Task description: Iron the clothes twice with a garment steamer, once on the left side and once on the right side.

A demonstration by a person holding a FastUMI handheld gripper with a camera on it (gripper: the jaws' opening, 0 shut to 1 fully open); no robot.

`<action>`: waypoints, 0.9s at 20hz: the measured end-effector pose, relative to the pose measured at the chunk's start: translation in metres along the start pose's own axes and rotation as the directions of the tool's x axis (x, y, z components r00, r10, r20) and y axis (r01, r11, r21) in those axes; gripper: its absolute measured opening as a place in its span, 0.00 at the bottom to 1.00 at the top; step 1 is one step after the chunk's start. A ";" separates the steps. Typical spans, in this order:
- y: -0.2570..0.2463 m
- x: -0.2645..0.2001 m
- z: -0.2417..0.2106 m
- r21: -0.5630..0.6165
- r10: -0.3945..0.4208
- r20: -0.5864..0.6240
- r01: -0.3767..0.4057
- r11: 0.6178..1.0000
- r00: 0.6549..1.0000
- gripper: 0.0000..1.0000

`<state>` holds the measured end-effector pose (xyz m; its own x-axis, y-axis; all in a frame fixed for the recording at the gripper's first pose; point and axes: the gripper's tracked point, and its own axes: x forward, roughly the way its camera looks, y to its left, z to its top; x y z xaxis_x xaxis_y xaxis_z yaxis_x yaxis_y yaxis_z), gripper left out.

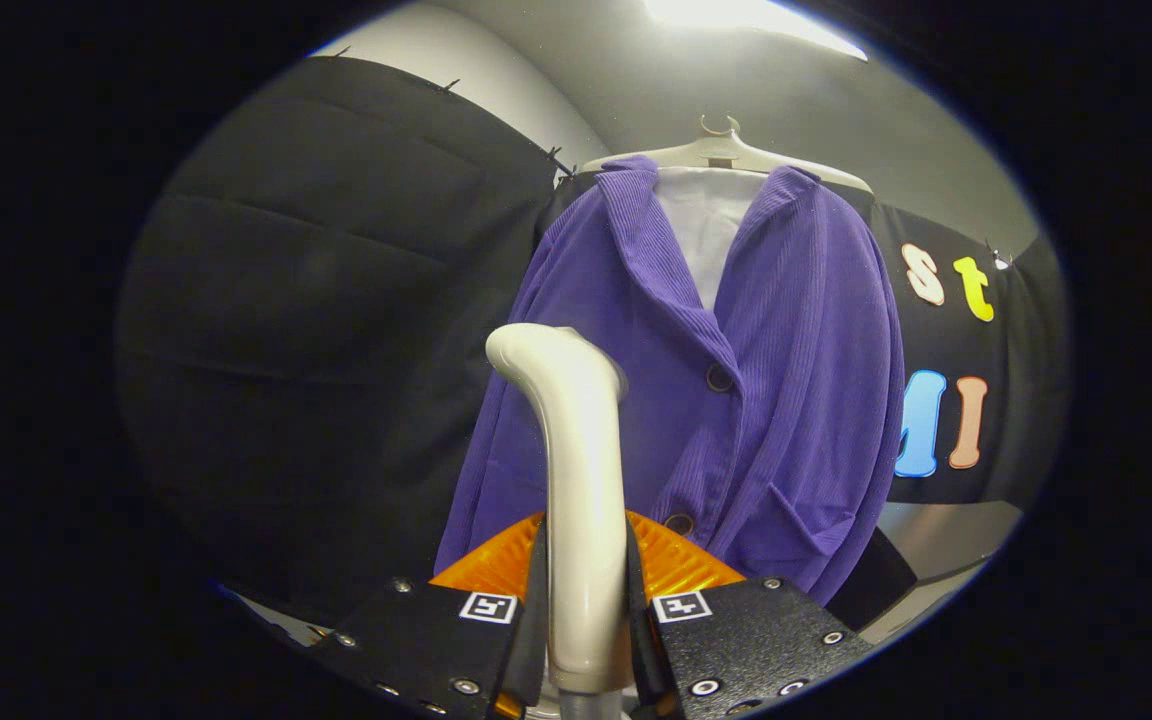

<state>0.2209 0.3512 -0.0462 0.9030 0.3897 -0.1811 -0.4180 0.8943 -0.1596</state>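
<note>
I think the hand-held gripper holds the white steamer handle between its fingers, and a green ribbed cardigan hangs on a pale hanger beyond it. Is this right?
Only the colour is wrong: the gripper view shows a purple ribbed cardigan, not a green one. As stated, it hangs on the pale hanger, beyond the white steamer handle clamped between the fingers of the hand-held gripper.

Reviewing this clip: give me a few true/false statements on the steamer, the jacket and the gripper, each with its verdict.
1. The gripper is shut on the steamer. True.
2. The jacket lies folded on a table. False: it hangs on a hanger.
3. The jacket is purple. True.
4. The steamer's head points at the jacket's right half. False: it curves towards the left half.
5. A white shirt shows under the jacket's collar. True.
</note>
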 end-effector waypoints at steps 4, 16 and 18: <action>0.008 -0.010 -0.031 0.016 0.017 -0.062 -0.017 1.000 0.998 0.35; 0.028 -0.036 -0.106 0.053 0.058 -0.184 -0.049 0.997 0.981 0.35; 0.031 -0.039 -0.120 0.051 0.063 -0.212 -0.054 0.997 0.975 0.35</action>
<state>0.1607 0.3370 -0.1603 0.8329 0.3898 -0.3928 -0.4602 0.8821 -0.1005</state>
